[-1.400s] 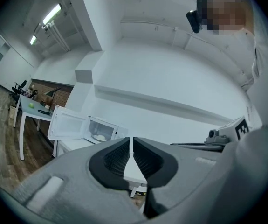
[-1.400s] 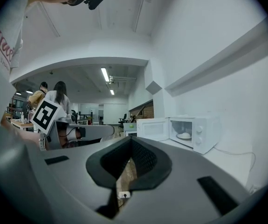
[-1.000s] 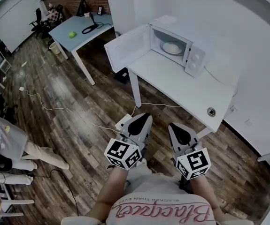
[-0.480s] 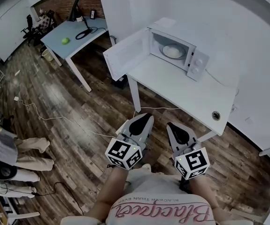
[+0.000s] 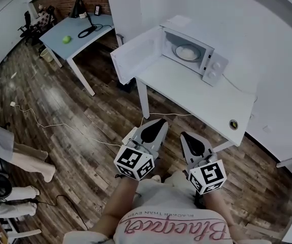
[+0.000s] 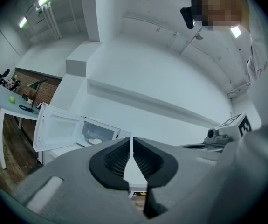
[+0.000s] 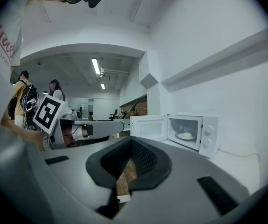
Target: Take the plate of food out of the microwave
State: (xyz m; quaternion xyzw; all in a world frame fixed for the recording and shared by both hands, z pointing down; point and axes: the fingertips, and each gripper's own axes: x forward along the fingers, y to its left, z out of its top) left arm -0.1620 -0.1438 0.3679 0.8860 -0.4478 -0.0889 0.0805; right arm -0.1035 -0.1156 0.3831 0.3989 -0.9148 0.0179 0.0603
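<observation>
- The microwave (image 5: pixel 213 67) is seen at the far end of a white table (image 5: pixel 196 93), with its door (image 5: pixel 135 55) swung wide open to its left.
- The plate of food (image 5: pixel 187 52) is found inside the microwave, resting on the cavity floor.
- The left gripper (image 5: pixel 157 123) is held low and well short of the microwave, over the wooden floor. Its jaws are clenched to a thin slit, and nothing is gripped.
- The right gripper (image 5: pixel 187 136) is held equally far from the microwave, its jaws closed together and empty.
- A green ball (image 5: pixel 66 39) is seen on a desk (image 5: pixel 87 39) well left of the microwave.
</observation>
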